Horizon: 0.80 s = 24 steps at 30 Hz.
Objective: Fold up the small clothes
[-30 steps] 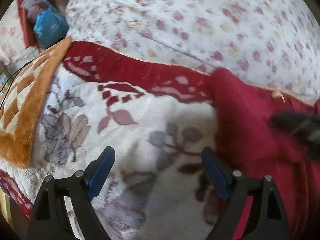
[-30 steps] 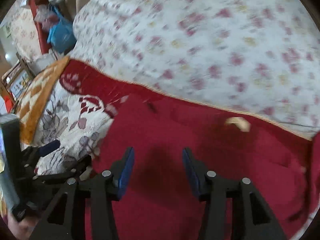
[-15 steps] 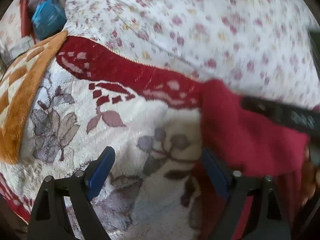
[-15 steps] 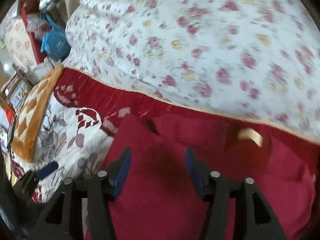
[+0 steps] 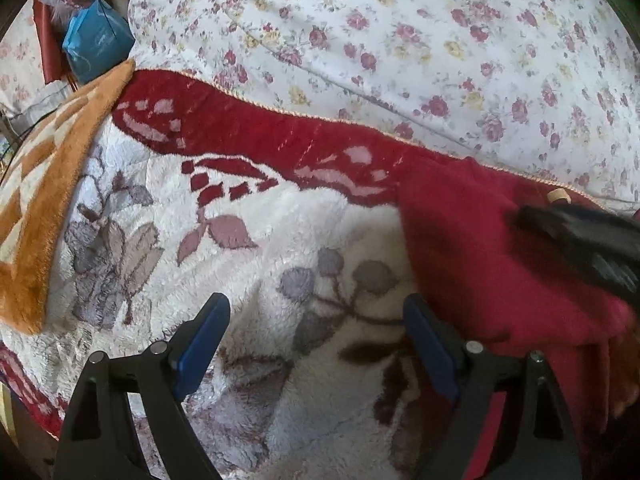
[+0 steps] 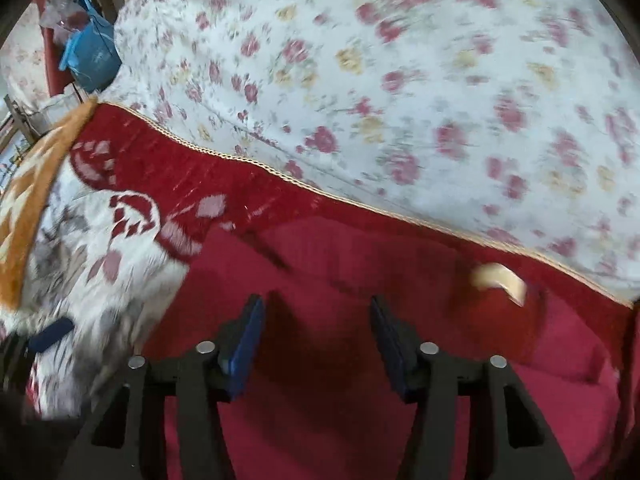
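The left gripper (image 5: pixel 316 340) hangs spread over the plush blanket (image 5: pixel 248 248), pinching nothing, the red garment (image 5: pixel 480 248) just beside its right finger. From the right wrist, the right gripper (image 6: pixel 316 336) hovers spread above that garment, empty; the fold seems unstarted and next needs an edge pinched. No containers show, only a blue bag (image 6: pixel 90 60), contents unclear.

A plain crimson garment (image 6: pixel 340 360) on a white blanket (image 5: pixel 248 280) with grey and mauve leaves and a dark red border. Behind, a white sheet (image 5: pixel 400 40) with small pink and yellow roses. Left, an orange-and-cream checked blanket (image 5: pixel 36 200).
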{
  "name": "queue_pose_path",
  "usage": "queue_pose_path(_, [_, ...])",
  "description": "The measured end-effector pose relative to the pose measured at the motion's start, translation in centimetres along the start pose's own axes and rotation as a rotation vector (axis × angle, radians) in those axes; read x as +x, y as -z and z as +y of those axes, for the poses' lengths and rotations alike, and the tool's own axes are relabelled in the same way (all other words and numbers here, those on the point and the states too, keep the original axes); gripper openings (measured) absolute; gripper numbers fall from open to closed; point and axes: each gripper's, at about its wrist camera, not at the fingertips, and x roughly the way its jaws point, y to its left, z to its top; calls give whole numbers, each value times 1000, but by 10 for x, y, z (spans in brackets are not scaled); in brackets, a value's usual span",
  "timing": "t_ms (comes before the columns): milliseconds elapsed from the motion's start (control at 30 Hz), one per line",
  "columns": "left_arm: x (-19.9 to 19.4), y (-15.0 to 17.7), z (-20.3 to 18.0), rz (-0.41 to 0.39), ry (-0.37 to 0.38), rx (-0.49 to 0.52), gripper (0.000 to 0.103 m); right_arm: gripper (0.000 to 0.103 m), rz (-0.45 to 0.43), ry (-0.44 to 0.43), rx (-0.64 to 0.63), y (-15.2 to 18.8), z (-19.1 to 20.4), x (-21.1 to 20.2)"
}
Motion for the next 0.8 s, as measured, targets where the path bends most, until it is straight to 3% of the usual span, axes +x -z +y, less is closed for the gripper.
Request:
queue_pose_path(233, [-26,-1,2,-72,20,-11,87,71,2,130,44,57,-48,-44])
queue_pose_path(300, [-30,-1,-1,-85,37,-12,87,80,34,153,93,70,-60,-39])
queue_pose_path(367, [-35,-1,-6,-98,75,-16,87,80,43,102,136,81,-70,-40])
queue_pose_path(467, [-40,-1,-15,-111,145,-23,87,80,35,100,141,85,-76,-62])
queue_pose_path(667, [-33,0,-46,-88,261,21,87,80,-33,182,221,86,-118,-92])
queue_pose_path(800, [-19,3,-69,-41,272,71,87,81,90,198,286,98,-155,-70])
